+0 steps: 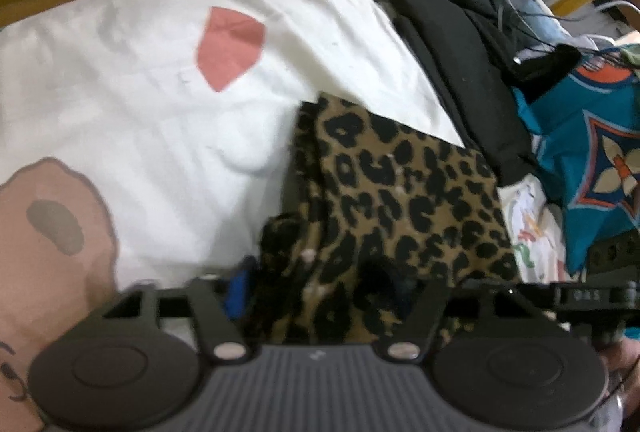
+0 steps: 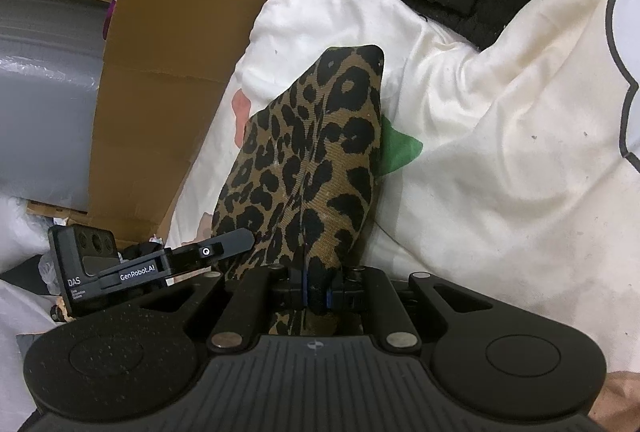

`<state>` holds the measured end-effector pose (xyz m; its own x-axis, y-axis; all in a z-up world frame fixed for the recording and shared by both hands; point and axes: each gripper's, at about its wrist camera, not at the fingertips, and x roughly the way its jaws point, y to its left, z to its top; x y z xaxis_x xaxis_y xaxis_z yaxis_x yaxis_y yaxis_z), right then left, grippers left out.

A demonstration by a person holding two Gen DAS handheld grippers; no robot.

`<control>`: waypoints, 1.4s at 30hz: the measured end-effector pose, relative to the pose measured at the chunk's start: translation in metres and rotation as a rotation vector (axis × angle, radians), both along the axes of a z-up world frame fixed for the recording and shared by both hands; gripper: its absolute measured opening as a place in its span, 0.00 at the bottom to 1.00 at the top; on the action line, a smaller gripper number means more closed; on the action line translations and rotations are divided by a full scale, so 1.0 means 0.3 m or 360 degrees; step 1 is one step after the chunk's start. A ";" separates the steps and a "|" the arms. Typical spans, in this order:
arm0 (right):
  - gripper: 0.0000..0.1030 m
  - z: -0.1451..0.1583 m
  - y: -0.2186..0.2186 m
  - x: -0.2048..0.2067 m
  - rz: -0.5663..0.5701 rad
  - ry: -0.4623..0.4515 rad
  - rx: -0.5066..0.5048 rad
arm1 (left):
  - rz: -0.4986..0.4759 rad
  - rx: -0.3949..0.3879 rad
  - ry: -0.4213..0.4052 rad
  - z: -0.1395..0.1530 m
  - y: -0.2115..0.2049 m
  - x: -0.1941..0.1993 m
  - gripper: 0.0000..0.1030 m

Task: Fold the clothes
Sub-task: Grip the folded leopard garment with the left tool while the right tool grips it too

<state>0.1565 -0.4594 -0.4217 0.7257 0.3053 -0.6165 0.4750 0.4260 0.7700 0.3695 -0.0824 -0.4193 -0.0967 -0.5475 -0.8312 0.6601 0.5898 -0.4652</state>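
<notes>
- A leopard-print garment (image 2: 308, 159), tan with black spots, lies creased on a white printed sheet (image 2: 500, 159).
- Right gripper (image 2: 316, 292) pinches its near edge.
- Left gripper (image 1: 320, 296) straddles the cloth; its grasp cannot be told.

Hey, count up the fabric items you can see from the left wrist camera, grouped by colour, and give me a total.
Leopard-print brown and black garment: 1
White bedding with pink patches: 1
Black clothes pile: 1 pile; separate pieces cannot be told apart
Teal cloth with orange and cream pattern: 1
White cloth with small coloured prints: 1
Total: 5
</notes>
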 end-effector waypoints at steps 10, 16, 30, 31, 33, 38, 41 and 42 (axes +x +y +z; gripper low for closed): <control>0.10 -0.002 0.001 0.005 -0.0010 0.0013 0.0028 | -0.0002 -0.0017 -0.0014 0.016 0.011 0.012 0.52; 0.33 -0.019 0.005 0.010 -0.0003 0.0035 0.0031 | -0.0002 -0.0048 0.0114 -0.025 -0.009 0.041 0.63; 0.16 -0.021 0.029 0.044 -0.0045 0.0121 -0.0005 | -0.0080 0.0003 0.0226 -0.017 -0.087 0.052 0.30; 0.14 -0.014 0.031 0.047 -0.0040 0.0124 -0.0018 | -0.0086 0.0009 0.0210 -0.009 -0.089 0.047 0.28; 0.09 0.000 0.035 0.053 -0.0028 0.0131 -0.0046 | -0.0087 0.0005 0.0185 0.009 -0.088 0.037 0.27; 0.08 0.035 0.046 0.067 0.0004 0.0143 -0.0115 | -0.0047 -0.0017 0.0142 0.057 -0.066 0.018 0.26; 0.07 0.071 0.061 0.078 0.0057 0.0135 -0.0175 | 0.0005 -0.0023 0.0125 0.084 -0.039 0.009 0.25; 0.07 0.088 0.067 0.084 0.0075 0.0136 -0.0200 | 0.0031 -0.0023 0.0113 0.099 -0.031 0.001 0.25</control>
